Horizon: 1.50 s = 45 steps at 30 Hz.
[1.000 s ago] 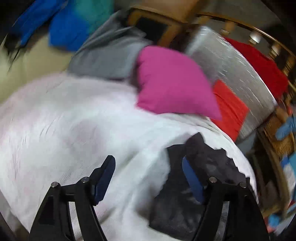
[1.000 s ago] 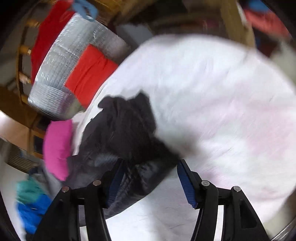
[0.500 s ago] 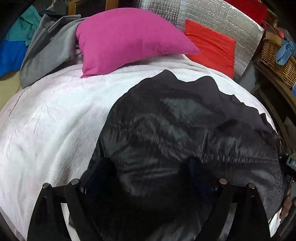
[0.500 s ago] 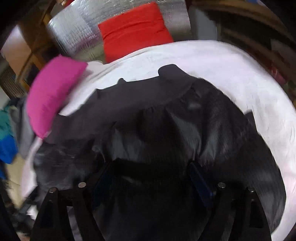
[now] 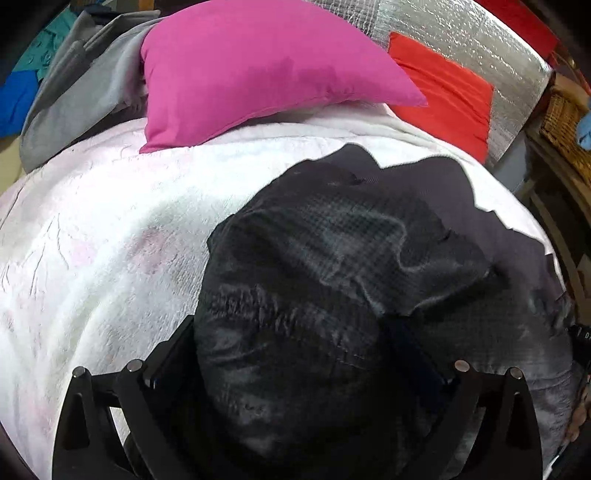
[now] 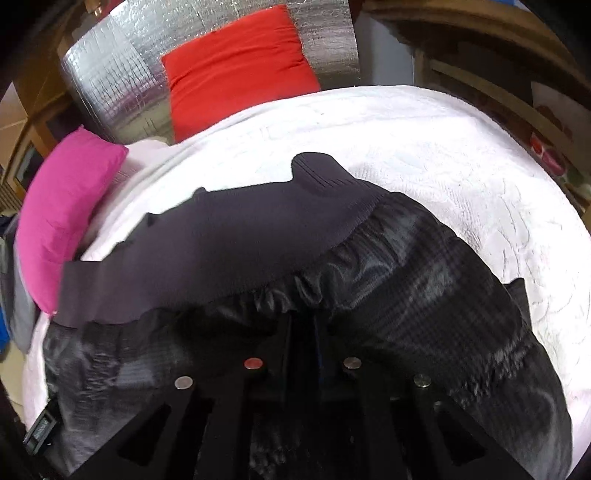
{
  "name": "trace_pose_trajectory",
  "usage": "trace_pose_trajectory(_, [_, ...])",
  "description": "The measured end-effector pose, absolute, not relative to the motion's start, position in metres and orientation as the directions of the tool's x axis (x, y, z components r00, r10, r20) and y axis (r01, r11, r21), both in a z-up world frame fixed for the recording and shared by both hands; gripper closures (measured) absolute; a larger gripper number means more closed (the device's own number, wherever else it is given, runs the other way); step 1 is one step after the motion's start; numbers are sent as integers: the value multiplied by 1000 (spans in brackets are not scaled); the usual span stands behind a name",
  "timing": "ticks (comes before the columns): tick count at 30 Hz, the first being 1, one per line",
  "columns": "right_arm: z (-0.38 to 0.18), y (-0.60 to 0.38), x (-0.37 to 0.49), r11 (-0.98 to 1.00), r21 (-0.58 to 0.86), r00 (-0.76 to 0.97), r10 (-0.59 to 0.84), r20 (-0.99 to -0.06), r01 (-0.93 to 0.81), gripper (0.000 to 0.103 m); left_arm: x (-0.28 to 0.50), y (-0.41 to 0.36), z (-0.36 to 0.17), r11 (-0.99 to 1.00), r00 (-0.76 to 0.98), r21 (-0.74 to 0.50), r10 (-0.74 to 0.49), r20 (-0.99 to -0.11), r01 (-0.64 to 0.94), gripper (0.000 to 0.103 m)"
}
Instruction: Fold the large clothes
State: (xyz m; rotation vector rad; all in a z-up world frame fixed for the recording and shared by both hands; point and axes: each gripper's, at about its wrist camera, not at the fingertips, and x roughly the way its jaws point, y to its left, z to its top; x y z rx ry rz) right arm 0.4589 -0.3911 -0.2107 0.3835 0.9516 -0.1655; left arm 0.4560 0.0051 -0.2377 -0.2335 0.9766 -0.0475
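A black shiny jacket (image 5: 332, 258) lies crumpled on a white bedspread (image 5: 92, 240). My left gripper (image 5: 291, 350) points down over a bulging fold of it. Its jaws are opening and stand wide, with the fold between them and not pinched. In the right wrist view the jacket (image 6: 424, 277) shows its matte ribbed hem band (image 6: 221, 251) across the middle. My right gripper (image 6: 303, 332) is closing just below that band, its fingers almost together with gathered black fabric pinched between them. The fingertips of both grippers are largely hidden by the dark cloth.
A pink pillow (image 5: 258, 62) and a red cushion (image 5: 450, 96) against a silver foil panel (image 5: 461, 33) stand at the far side of the bed. A grey garment (image 5: 74, 96) is heaped far left. A wicker basket (image 5: 561, 114) sits far right, beyond the bed's edge.
Both grippers swung in over the jacket and dropped closer to it. The right jaws went from wide apart to nearly together on the fabric. The left jaws spread wider around the fold.
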Motion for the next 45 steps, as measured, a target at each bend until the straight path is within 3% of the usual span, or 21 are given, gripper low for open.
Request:
trace_pose_trajectory(1, [-203,-392,456,916,282,593,63,-803,284,75,456,7,-234,973,565,-222,-148,-812,-65,2])
trace_pose_trajectory(3, [-189,-393,444,903,343,643,105,-759,258,33,453,15,-221,970,577,-233,-151,-802,-70,2])
trace_pose_trajectory(5, [-173,-403,434,895,362,701,82,-709,262,23,450,29,-209,961,597,-268,-176,-783,-69,2])
trace_pose_trajectory(8, [-163,-428,427,892,319,703,1,-711,321,23,447,52,-200,959,622,-270,-161,-766,-83,2])
trace_pose_trajectory(14, [-186,-478,427,835,366,655,7,-755,412,23,457,95,-216,958,579,-230,-90,-811,-173,2])
trace_pose_trajectory(19, [-209,-464,443,879,275,596,-12,-803,389,24,465,88,-236,935,510,-318,-198,-837,-158,2])
trace_pose_trajectory(20, [-212,-458,445,893,230,588,-48,-807,388,39,467,85,-239,929,507,-331,-210,-836,-162,2])
trace_pose_trajectory(21, [-213,-455,446,900,196,586,-78,-807,389,66,466,85,-240,928,511,-334,-209,-834,-166,2])
trace_pose_trajectory(24, [-201,-458,442,892,215,638,-100,-764,398,80,471,82,-240,927,525,-331,-195,-829,-179,2])
trace_pose_trajectory(28, [-213,-474,444,853,235,631,-134,-764,466,80,474,76,-244,936,525,-297,-160,-836,-189,2])
trace_pose_trajectory(32, [-222,-489,439,818,310,619,-71,-782,485,78,474,77,-243,935,524,-297,-158,-837,-192,2])
trace_pose_trajectory(34, [-212,-488,433,810,299,618,-97,-780,505,66,473,81,-243,930,521,-308,-165,-837,-199,2])
trace_pose_trajectory(36, [-205,-487,428,797,302,621,-114,-776,524,47,469,84,-239,926,522,-313,-163,-837,-212,2])
trace_pose_trajectory(37, [-198,-486,424,794,324,646,-111,-755,515,47,468,85,-237,926,528,-309,-155,-835,-218,2])
trace_pose_trajectory(41, [-161,-455,417,859,332,747,-83,-660,389,41,454,84,-217,942,589,-263,-94,-803,-208,2])
trace_pose_trajectory(45, [-143,-391,426,934,324,774,95,-626,147,37,444,82,-203,958,633,-220,-55,-772,-186,2])
